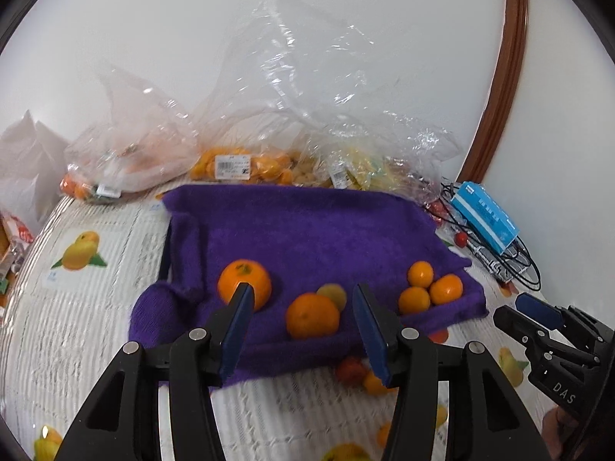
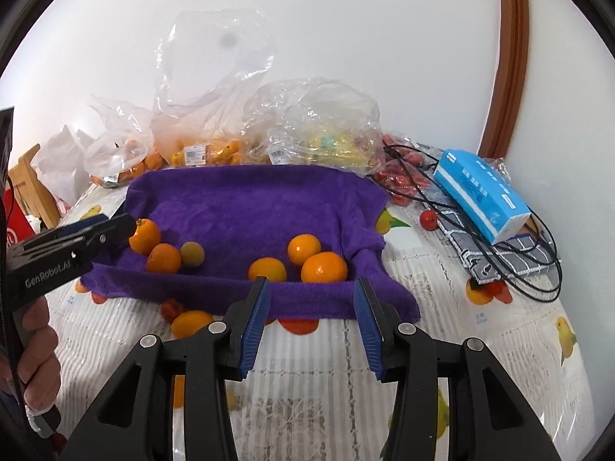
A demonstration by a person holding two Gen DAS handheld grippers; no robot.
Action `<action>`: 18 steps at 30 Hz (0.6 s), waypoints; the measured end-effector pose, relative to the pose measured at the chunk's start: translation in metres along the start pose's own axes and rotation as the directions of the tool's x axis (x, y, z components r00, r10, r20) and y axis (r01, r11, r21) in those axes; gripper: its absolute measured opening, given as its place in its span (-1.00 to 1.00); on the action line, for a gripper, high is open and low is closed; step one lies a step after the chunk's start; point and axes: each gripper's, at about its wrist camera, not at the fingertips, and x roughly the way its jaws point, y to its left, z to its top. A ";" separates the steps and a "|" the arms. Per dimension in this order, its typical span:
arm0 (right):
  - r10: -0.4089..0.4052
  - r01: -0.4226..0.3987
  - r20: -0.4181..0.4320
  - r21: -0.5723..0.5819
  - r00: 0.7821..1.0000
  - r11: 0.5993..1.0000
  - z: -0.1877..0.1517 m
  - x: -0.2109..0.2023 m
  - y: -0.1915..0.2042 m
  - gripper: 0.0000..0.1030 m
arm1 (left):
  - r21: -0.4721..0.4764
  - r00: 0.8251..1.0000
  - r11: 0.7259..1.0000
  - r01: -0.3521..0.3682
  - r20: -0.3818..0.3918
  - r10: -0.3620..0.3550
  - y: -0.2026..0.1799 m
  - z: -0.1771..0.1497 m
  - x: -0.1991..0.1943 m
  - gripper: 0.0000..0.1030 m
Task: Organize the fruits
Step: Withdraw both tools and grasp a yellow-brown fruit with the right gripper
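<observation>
Six fruits (image 2: pixel 323 267) on purple towel (image 2: pixel 250 207) mid-frame | left tongs (image 1: pixel 303 299) parted, empty | right tongs (image 2: pixel 312 292) parted, empty

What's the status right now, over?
Both tongs, left and right, open, empty. Six fruits on purple towel: trio right, three left. Loose fruit off the towel's front edge.

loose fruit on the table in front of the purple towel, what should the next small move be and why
Probably bring the right gripper down and left onto the small orange fruit lying off the purple towel. Its fingers stand apart with nothing between them. Six fruits already sit in the towel-lined tray, while this one and a red fruit beside it lie on the tablecloth.
</observation>
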 end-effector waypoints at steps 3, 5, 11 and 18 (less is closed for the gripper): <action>0.044 -0.043 -0.038 0.027 0.998 0.999 -0.008 0.000 0.002 -0.13 | -0.011 1.000 1.000 0.000 -0.008 -0.001 0.009 -0.008 -0.007 -0.01; 0.057 -0.055 -0.061 0.033 0.997 0.998 -0.013 0.002 0.006 -0.13 | -0.015 1.000 1.000 -0.008 -0.006 0.008 0.014 -0.014 -0.012 -0.01; 0.079 -0.079 -0.083 -0.007 0.993 0.997 -0.032 -0.003 0.026 -0.22 | -0.049 0.999 0.998 -0.029 -0.013 0.029 0.037 -0.037 -0.021 -0.01; 0.125 -0.123 -0.126 0.027 0.984 0.992 -0.050 0.002 0.033 -0.22 | -0.082 0.999 0.996 -0.030 -0.031 0.028 0.047 -0.054 -0.021 -0.01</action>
